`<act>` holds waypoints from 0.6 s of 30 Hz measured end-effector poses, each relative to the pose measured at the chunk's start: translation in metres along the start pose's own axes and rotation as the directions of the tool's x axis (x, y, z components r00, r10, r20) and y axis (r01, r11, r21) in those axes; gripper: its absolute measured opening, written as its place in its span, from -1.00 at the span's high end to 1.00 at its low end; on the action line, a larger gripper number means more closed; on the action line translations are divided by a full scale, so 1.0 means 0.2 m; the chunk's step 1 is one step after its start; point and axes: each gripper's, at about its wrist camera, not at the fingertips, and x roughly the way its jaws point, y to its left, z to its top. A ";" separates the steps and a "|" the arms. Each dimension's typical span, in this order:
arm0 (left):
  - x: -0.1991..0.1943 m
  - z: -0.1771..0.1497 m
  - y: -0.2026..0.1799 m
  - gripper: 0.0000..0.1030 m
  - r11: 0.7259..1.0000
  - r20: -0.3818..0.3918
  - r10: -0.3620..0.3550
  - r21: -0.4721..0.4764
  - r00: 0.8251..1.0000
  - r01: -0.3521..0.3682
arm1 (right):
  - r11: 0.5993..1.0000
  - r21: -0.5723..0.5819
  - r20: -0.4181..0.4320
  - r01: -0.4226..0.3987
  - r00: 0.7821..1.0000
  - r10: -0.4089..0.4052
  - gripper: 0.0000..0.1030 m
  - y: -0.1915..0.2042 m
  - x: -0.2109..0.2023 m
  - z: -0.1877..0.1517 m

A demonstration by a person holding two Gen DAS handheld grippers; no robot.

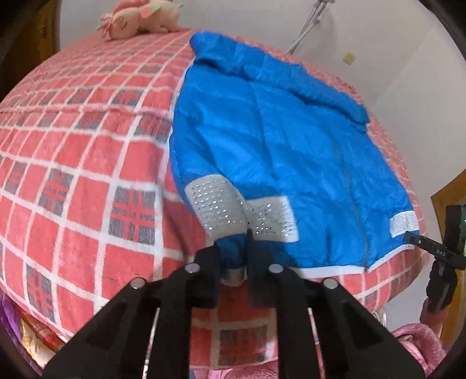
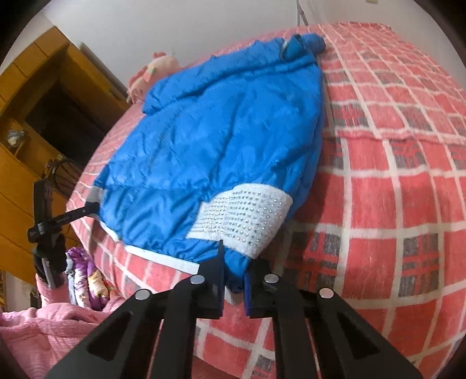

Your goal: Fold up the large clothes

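Observation:
A blue padded jacket [image 1: 276,140] [image 2: 218,131] lies spread on a bed, its hem toward me. White rhinestone bands [image 1: 215,201] [image 2: 247,215] mark its lower corners. My left gripper [image 1: 231,250] is shut on a bunch of blue cloth at the jacket's lower left corner, just below a band. My right gripper [image 2: 237,262] is shut on blue cloth at the lower right corner. Each gripper also shows in the other's view: the right gripper [image 1: 415,240] at the hem's far right, the left gripper [image 2: 87,209] at the hem's far left.
A red checked blanket [image 1: 87,175] [image 2: 393,175] covers the bed. A pink plush toy [image 1: 139,19] [image 2: 154,73] lies at the far edge by the wall. A wooden cabinet [image 2: 35,116] stands on the left. Pink fleece [image 2: 43,329] and patterned bedding [image 2: 87,280] hang below the near edge.

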 end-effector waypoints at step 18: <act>-0.29 0.60 -0.13 0.85 0.985 0.258 -0.161 0.097 0.953 0.141 | 0.994 -0.090 0.208 -0.060 0.975 0.078 0.85 0.14 -0.37 0.59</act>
